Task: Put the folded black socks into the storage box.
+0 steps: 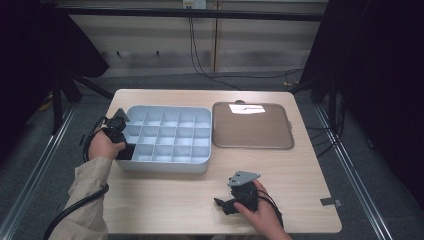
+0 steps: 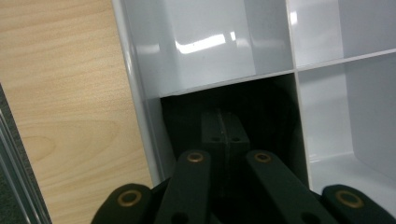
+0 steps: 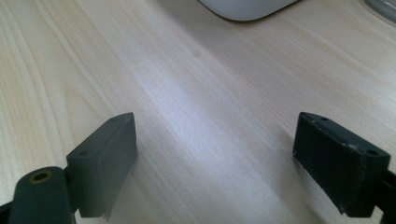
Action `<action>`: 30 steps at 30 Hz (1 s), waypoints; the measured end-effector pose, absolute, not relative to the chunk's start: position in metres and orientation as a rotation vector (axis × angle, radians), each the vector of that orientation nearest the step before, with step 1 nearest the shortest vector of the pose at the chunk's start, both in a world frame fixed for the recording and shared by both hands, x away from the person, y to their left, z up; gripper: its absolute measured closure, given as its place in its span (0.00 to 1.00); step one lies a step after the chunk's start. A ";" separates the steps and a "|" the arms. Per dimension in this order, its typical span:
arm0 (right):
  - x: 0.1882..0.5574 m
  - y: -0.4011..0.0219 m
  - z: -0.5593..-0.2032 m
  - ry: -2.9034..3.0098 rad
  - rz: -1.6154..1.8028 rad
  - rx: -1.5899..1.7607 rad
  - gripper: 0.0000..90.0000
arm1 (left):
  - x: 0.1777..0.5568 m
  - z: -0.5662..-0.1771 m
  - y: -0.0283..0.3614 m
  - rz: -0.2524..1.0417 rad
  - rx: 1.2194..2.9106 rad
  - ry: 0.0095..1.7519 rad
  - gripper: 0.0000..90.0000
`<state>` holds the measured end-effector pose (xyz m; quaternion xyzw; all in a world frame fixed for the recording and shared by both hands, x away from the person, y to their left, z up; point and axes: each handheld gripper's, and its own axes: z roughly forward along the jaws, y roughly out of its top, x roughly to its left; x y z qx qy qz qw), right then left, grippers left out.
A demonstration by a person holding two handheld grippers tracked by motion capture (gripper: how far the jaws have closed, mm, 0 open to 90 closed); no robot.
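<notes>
A pale grey divided tray [image 1: 165, 167] with several compartments stands at the table's centre left. My left gripper [image 1: 125, 149] reaches into its near-left corner compartment [image 2: 187, 107], which looks dark in the left gripper view. There the left gripper [image 2: 224, 128] is shut, pads pressed flat together with nothing visible between them. My right gripper [image 1: 223, 204] rests low over bare wood near the table's front edge, pointing left. In the right gripper view the right gripper [image 3: 229, 154] stands wide open with just wood grain between its pads [image 3: 109, 163].
A flat brown lid or board with a grey rim [image 1: 252, 125] lies to the right of the tray, a bright glare patch [image 1: 246, 108] on its far side. The wooden table [image 1: 170, 200] runs bare in front of the tray. Cables trail across the floor behind.
</notes>
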<state>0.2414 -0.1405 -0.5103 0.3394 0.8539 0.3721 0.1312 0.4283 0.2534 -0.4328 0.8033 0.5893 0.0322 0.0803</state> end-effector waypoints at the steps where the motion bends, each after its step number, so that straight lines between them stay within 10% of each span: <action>1: 0.241 -0.140 -0.510 2.479 1.080 0.985 0.15 | 0.428 -0.433 0.254 0.095 2.401 1.760 1.00; 30: 0.241 -0.140 -0.510 2.480 1.077 0.990 0.15 | 0.423 -0.399 0.252 0.130 2.364 1.731 0.87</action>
